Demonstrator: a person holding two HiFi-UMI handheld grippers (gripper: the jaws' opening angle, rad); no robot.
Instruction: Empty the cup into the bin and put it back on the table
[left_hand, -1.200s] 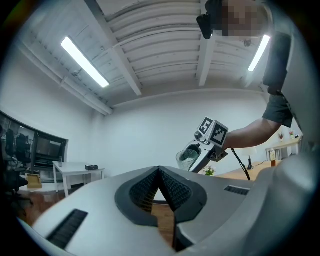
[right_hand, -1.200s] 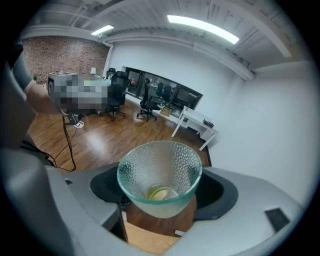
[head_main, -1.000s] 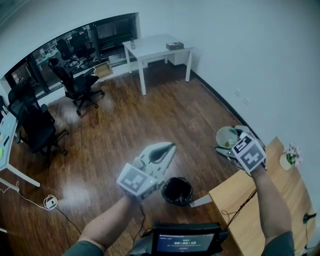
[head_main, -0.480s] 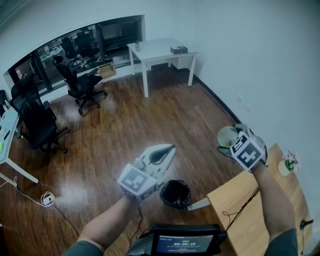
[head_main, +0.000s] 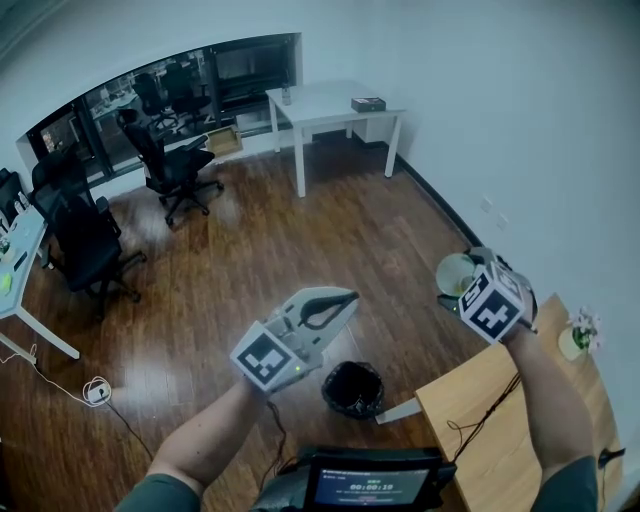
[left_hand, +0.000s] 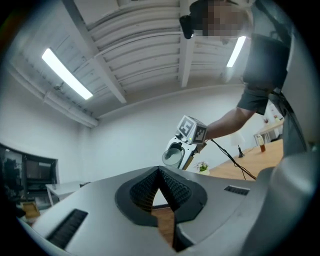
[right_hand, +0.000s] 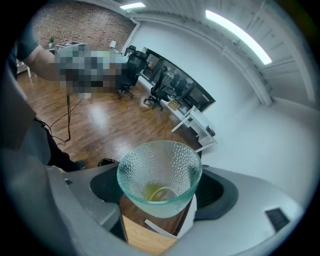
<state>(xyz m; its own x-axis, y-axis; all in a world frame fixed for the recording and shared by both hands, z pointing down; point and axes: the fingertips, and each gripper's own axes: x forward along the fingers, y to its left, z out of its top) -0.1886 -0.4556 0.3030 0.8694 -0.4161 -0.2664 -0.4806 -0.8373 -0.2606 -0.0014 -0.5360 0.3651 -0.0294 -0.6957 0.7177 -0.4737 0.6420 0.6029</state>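
Note:
A clear dimpled glass cup (right_hand: 159, 172) sits between the jaws of my right gripper (right_hand: 161, 192), which is shut on it; a yellowish bit lies at its bottom. In the head view the cup (head_main: 455, 272) is held in the air by the right gripper (head_main: 466, 285), off the left end of the wooden table (head_main: 500, 425). The black bin (head_main: 352, 388) stands on the floor lower and to the left of it. My left gripper (head_main: 343, 298) hangs above and left of the bin, shut and empty, its pads touching (left_hand: 159, 175). The left gripper view also catches the cup (left_hand: 173, 155).
A small potted plant (head_main: 577, 335) and a black cable (head_main: 480, 410) lie on the wooden table. A device with a screen (head_main: 372, 485) is at the bottom edge. Office chairs (head_main: 170, 165) and a white table (head_main: 330, 102) stand far across the wood floor.
The head view has turned slightly, so the room has shifted in frame. Both grippers and the cup keep about the same places.

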